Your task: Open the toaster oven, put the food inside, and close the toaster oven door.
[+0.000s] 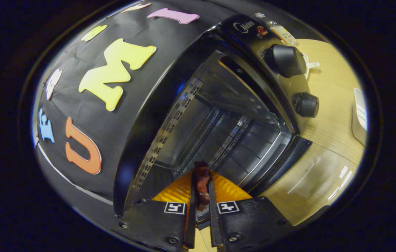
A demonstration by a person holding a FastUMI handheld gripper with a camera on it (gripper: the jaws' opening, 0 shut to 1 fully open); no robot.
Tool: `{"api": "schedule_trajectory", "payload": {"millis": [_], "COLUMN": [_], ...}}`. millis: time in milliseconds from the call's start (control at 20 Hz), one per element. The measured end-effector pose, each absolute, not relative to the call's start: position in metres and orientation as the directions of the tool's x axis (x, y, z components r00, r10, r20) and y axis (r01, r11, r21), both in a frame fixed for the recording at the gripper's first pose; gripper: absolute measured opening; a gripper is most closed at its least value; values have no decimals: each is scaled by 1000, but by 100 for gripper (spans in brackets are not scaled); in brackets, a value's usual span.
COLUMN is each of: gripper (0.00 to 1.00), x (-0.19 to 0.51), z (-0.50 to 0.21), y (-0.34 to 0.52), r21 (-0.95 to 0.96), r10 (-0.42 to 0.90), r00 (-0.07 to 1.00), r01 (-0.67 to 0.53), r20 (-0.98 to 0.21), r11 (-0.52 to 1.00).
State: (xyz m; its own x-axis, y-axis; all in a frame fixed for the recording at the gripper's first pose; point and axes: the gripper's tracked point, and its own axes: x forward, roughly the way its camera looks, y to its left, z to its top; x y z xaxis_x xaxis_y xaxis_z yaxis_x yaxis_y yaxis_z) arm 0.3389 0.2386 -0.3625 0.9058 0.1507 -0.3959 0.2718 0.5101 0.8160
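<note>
A black toaster oven (pixel 243 38) stands on the wooden table with its door (pixel 282 157) swung down and open, baring the dark chamber and wire rack (pixel 215 136). The whole view is rolled to one side. My gripper (pixel 202 175) is shut on a thin dark red-brown piece of food (pixel 202 182), pinched upright between both fingers. The food's tip reaches the mouth of the oven chamber, just ahead of the rack. Two black knobs (pixel 284 60) sit on the oven's control panel beside the opening.
The light wooden table (pixel 327 115) runs beside the oven. A white object (pixel 359 115) lies on it past the knobs, and a small bottle (pixel 284 33) with a white utensil (pixel 310 64) stands behind the oven. Black cloth wall (pixel 89 140) flanks the other side.
</note>
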Motion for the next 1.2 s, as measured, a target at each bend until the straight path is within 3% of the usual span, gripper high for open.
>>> {"api": "schedule_trajectory", "payload": {"millis": [100,250,500,1200], "gripper": [26,43,100,100], "x": [337,333,318,189], "z": [-370,-375,-363,-322], "y": [232,230,222,175], "r21": [780,716,585,328], "r10": [130,128,100,144], "r00": [892,878,877,863], "r01": [299,283,223,27], "r20": [-433,-462,-469,-484], "r11": [550,638,780,944]}}
